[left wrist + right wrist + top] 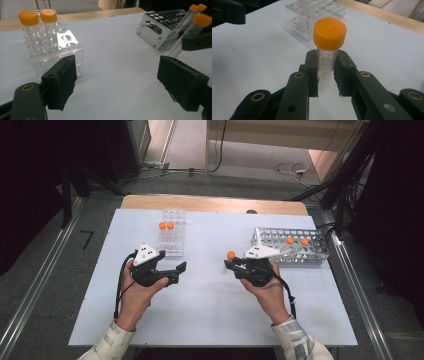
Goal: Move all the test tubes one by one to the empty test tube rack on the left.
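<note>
My right gripper (327,75) is shut on a clear graduated tube (328,50) with an orange cap, held upright above the white table. In the high view this tube (231,254) is at the table's middle, left of the metal rack (320,259). My left gripper (179,272) stands open with nothing between its pads (62,80), just in front of a clear acrylic rack (171,251). That acrylic rack (72,51) holds two orange-capped tubes (30,25). The metal rack (150,35) holds two more capped tubes (290,240), leaning.
The white sheet (210,310) covers a wooden table whose far edge (215,202) shows behind the racks. Metal rails (35,290) run along both sides. Cables lie on the floor (290,169) beyond the table.
</note>
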The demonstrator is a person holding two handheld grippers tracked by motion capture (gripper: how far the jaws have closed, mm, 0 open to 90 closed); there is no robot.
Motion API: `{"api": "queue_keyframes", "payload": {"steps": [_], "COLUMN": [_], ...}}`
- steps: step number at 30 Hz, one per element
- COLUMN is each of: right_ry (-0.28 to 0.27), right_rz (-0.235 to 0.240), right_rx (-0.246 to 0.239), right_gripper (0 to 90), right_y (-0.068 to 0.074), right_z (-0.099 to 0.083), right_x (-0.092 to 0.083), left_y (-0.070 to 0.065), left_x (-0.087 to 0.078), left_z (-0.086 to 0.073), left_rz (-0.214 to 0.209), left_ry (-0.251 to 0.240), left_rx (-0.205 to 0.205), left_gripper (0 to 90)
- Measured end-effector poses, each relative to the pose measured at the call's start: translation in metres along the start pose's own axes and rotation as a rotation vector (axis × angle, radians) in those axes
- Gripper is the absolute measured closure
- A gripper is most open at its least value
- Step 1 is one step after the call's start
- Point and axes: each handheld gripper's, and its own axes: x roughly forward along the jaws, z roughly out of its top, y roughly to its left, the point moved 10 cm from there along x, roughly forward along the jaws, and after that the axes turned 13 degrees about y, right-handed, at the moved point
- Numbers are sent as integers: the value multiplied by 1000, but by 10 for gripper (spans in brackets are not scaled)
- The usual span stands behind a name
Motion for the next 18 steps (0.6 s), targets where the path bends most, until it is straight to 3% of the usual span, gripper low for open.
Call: {"api": "queue_keyframes", "payload": {"steps": [7,18], "right_ry": [7,23], "right_rz": [45,90], "right_rx": [-41,-96], "right_gripper": [719,719], "right_y": [28,60], "right_z": [15,28], "right_x": [20,43], "left_y": [-9,-23], "left_x": [-4,-8], "left_z": [7,16], "left_rz": [-16,-43], "left_ry": [-24,-46], "left_rx": [19,43], "left_gripper": [175,214]}}
